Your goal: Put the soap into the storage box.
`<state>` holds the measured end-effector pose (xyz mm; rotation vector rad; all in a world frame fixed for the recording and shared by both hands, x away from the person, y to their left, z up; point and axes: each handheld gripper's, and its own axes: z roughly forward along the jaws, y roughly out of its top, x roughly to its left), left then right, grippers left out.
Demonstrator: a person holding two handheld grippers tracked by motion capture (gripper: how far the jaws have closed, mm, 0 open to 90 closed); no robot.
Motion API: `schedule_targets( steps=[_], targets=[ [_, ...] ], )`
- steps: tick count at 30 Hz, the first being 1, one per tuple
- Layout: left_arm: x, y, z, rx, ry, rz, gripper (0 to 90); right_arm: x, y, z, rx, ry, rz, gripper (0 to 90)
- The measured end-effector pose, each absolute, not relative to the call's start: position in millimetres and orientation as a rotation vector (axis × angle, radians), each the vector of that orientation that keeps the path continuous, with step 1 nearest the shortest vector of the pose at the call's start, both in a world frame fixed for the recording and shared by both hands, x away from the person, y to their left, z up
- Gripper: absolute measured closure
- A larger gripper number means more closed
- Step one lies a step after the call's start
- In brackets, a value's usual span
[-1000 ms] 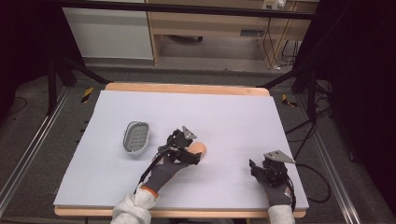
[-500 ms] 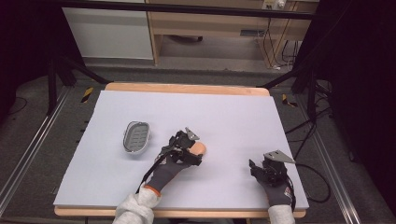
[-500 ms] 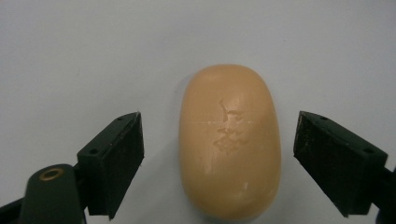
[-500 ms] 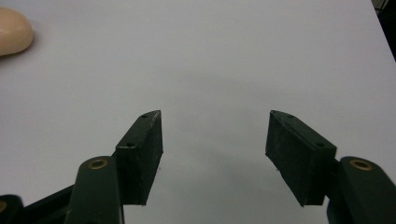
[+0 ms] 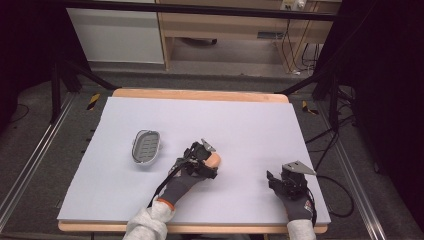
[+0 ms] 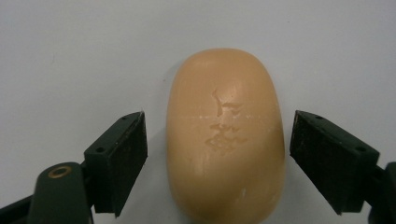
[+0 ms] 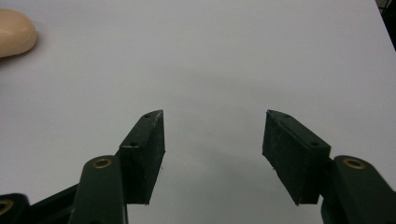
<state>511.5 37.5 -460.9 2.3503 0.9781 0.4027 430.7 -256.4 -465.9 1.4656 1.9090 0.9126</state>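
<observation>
The left hand-held gripper (image 6: 215,154) has been closing around the smooth peach-coloured oval soap bar (image 6: 225,140) — not yet touching it — while the right hand-held gripper (image 7: 212,149) sits wide open.

Left gripper (image 6: 217,154) fingers (image 6: 122,161) just closing, still apart, right gripper (image 7: 212,154) fingers spread

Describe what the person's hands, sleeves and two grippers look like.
Both hands wear dark grey gloves with orange cuffs under light grey sleeves. The left gripper and right gripper are black, with flat rectangular pads and brass-coloured rivets. A grey three-cornered plate tops the right one; black cables trail back.
</observation>
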Motion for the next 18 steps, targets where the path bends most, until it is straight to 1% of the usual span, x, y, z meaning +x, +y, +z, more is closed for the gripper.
schedule_targets(
  steps=[8, 12, 18],
  targets=[
    [515.0, 36.8, -465.0, 2.365, 0.988, 0.386, 22.6, 431.0, -256.7, -466.2, 1.462, 1.915, 0.918, 40.6],
    [516.6, 36.5, -466.7, 2.359, 0.99, 0.367, 26.3, 431.1, -256.6, -466.4, 1.463, 1.919, 0.921, 41.2],
    [517.6, 36.5, -467.3, 2.356, 0.989, 0.345, 29.7, 431.0, -256.6, -466.3, 1.464, 1.92, 0.923, 41.5]
  ],
)
